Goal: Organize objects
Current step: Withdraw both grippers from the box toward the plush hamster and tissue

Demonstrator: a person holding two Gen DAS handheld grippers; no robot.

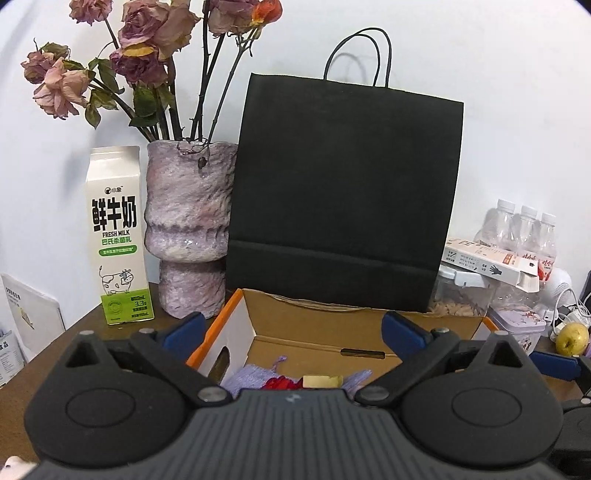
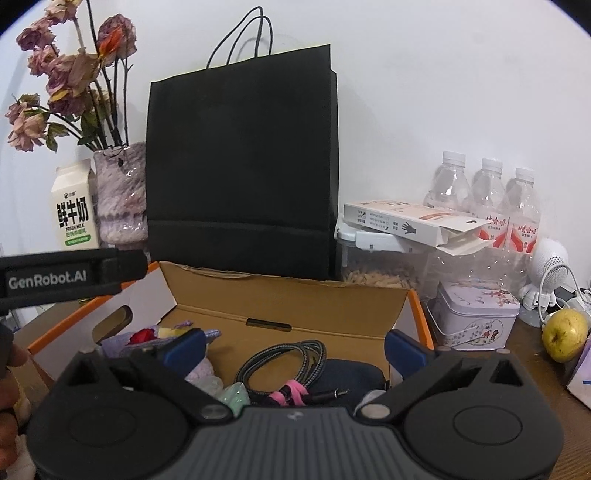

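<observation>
Brown wooden table point(image 1: 44, 354): corrugated cardboard box point(image 2: 288, 306), braided coiled cable point(image 2: 291, 360); both hand-held grippers point(image 1: 293, 326) point(image 2: 293, 345) spread apart, empty.

A home — wilted roses point(image 1: 147, 40) in a vase point(image 1: 188, 229); milk carton point(image 1: 117, 236); pear point(image 2: 564, 335).

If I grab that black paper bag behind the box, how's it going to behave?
The black bag is thin paper, so it probably weighs little and may crumple under the pads. It stands tall on a narrow base, so a push up high would likely tip it. The thin cord handles look floppy.
</observation>
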